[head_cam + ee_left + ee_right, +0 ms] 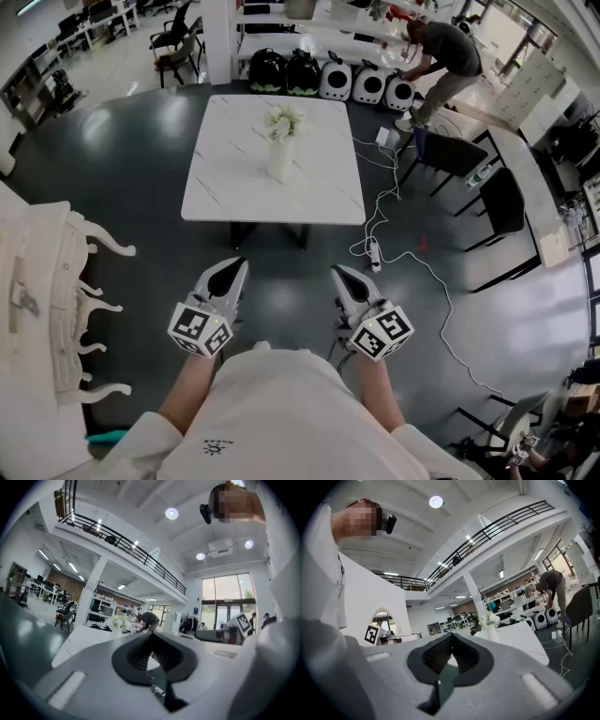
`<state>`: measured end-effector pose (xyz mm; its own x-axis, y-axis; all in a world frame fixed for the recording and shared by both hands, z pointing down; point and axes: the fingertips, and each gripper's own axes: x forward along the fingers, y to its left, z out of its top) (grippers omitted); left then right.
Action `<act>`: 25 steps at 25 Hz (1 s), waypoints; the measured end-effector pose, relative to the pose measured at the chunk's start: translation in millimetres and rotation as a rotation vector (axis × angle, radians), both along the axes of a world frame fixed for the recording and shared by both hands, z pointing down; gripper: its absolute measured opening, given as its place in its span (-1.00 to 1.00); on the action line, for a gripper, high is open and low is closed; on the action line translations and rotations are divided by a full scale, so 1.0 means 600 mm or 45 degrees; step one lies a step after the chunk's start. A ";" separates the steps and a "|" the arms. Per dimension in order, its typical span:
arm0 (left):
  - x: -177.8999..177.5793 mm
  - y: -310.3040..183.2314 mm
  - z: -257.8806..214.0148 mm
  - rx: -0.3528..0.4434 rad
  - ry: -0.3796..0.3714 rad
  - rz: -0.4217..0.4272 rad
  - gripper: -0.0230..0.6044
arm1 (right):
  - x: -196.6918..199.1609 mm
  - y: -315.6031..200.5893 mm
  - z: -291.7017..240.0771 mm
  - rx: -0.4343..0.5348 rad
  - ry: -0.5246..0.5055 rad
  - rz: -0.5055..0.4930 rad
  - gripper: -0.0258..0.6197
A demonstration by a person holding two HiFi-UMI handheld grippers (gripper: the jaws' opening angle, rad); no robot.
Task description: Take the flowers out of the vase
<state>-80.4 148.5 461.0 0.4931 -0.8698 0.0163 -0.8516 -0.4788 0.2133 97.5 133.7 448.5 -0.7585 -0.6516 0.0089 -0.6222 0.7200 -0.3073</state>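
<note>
Left gripper [234,267] and right gripper [341,274], both closed and empty, sit well short of the table [230,183], where we judge the flowers [283,122] in the vase [279,159] at its middle light and fragile, best gripped gently just above the vase.

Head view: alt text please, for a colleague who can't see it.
A white vase of white flowers stands on a white table, ahead across a dark floor. The left gripper and right gripper are held low in the foreground, shut and empty, pointing toward the table.
</note>
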 end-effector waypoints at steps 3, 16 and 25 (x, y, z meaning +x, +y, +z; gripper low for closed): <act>-0.013 0.002 0.001 0.006 -0.007 0.008 -0.96 | -0.014 0.003 -0.003 0.009 0.006 0.007 -0.92; -0.072 0.023 0.009 0.016 -0.015 0.062 -0.96 | -0.067 0.029 -0.004 0.033 0.022 0.056 -0.92; -0.107 0.035 0.020 0.009 0.000 0.060 -0.96 | -0.087 0.037 -0.006 0.042 0.046 0.078 -0.92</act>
<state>-144.4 169.6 473.1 0.5336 -0.8457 0.0099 -0.8280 -0.5200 0.2099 45.4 155.9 444.9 -0.7167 -0.6972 0.0131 -0.6757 0.6897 -0.2604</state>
